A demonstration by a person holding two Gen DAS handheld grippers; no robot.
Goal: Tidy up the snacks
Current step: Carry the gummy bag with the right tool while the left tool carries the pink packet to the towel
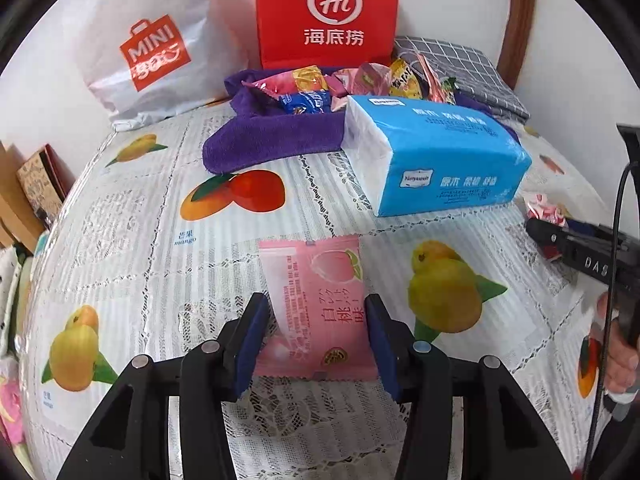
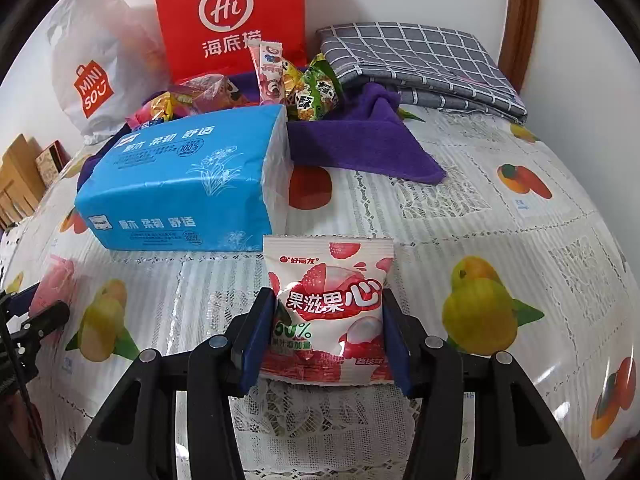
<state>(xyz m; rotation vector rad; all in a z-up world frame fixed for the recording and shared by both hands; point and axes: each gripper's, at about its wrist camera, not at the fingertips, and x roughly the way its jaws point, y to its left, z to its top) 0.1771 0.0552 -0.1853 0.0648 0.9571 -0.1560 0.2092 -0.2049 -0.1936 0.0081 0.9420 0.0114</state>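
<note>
My left gripper (image 1: 316, 312) is shut on a pink peach snack packet (image 1: 316, 304), held over the tablecloth. My right gripper (image 2: 328, 308) is shut on a white and red lychee gummy packet (image 2: 332, 304). The right gripper also shows at the right edge of the left wrist view (image 1: 560, 236), with its packet (image 1: 544, 208). A pile of snack packets (image 1: 340, 80) lies on a purple towel (image 1: 272, 136) at the back; the pile (image 2: 296, 88) and the towel (image 2: 360, 144) also show in the right wrist view.
A blue tissue pack (image 1: 440, 156) (image 2: 184, 184) lies in front of the towel. A red Haidilao bag (image 1: 328, 12) (image 2: 232, 16) and a white Miniso bag (image 1: 152, 48) (image 2: 92, 64) stand against the wall. A folded grey checked cloth (image 2: 416, 60) lies back right. Boxes (image 1: 36, 188) stand left.
</note>
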